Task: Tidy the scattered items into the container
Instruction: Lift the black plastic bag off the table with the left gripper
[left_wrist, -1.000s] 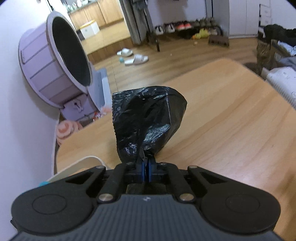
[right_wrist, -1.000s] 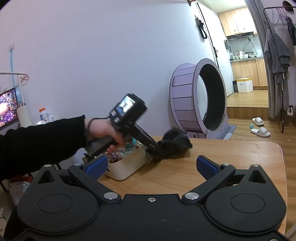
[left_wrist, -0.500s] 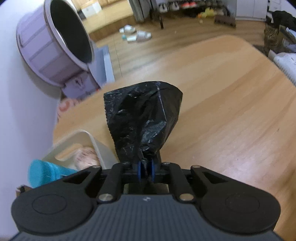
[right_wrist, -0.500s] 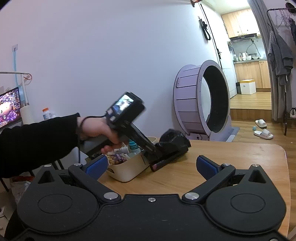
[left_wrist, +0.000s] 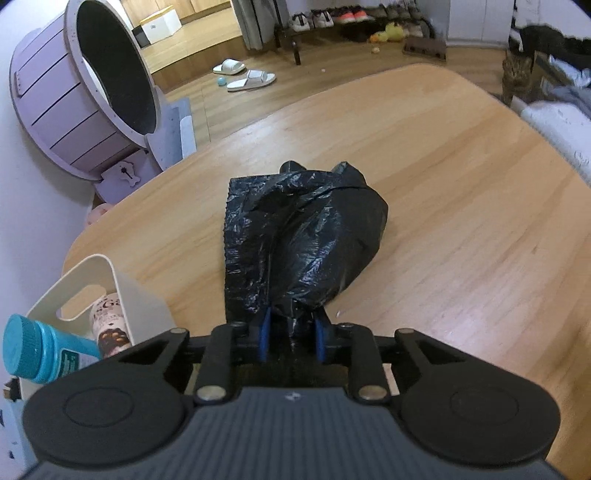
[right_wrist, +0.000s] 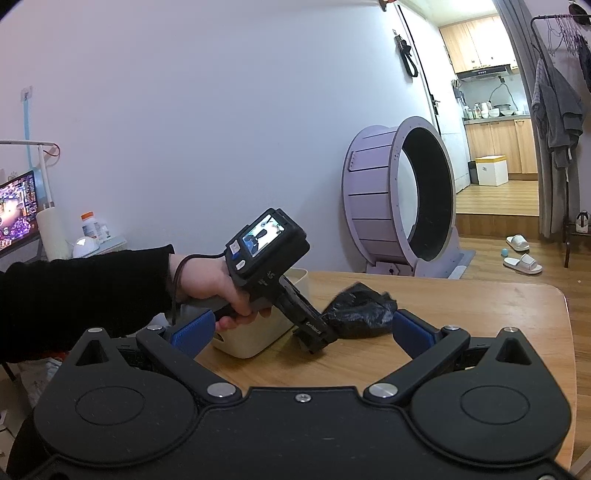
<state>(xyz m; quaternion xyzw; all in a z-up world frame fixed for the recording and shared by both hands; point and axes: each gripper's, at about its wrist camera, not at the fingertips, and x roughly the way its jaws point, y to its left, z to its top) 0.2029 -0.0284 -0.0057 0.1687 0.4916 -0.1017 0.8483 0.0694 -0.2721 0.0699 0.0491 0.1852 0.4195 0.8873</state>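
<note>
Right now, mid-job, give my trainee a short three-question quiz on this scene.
1. True or false: the black plastic bag lies inside the cream container.
2. What stands between the left claw's blue pads?
3. The right claw is: A) wide open, empty; B) shut on a bottle.

Key: 1 false, the bag lies on the wooden table beside the container; 2 the bag's gathered end, as the jaws are opening; 3 A.

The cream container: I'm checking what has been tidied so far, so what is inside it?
Inside the cream container show a teal-capped bottle and a brown-labelled bottle. Its wall hides anything lower down.
</note>
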